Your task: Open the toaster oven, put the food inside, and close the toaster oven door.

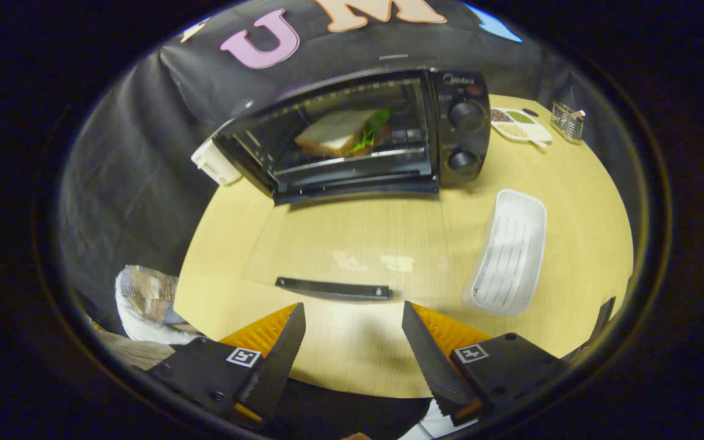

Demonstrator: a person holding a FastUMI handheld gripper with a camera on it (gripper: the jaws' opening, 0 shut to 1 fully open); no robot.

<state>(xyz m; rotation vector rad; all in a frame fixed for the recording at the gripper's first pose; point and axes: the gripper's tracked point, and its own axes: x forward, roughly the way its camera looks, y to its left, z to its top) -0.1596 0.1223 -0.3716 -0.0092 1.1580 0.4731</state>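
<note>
Claw: my claw is spread wide and empty, fingers hovering above the near worktop.
Door: the glass door lies flat toward me; its handle sits just ahead of my fingers at 12 o'clock, placed for lifting, I judge.
Food: the sandwich rests on the rack inside the toaster oven, further along 12 o'clock.
Tray: a white tray lies empty at 2 o'clock.
Remaining: closing the door.

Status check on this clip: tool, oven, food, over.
Tool open, holding nothing, just short of the door handle. Toaster oven door folded down flat; sandwich on the rack inside. White tray empty beside the door, clear of it.
</note>
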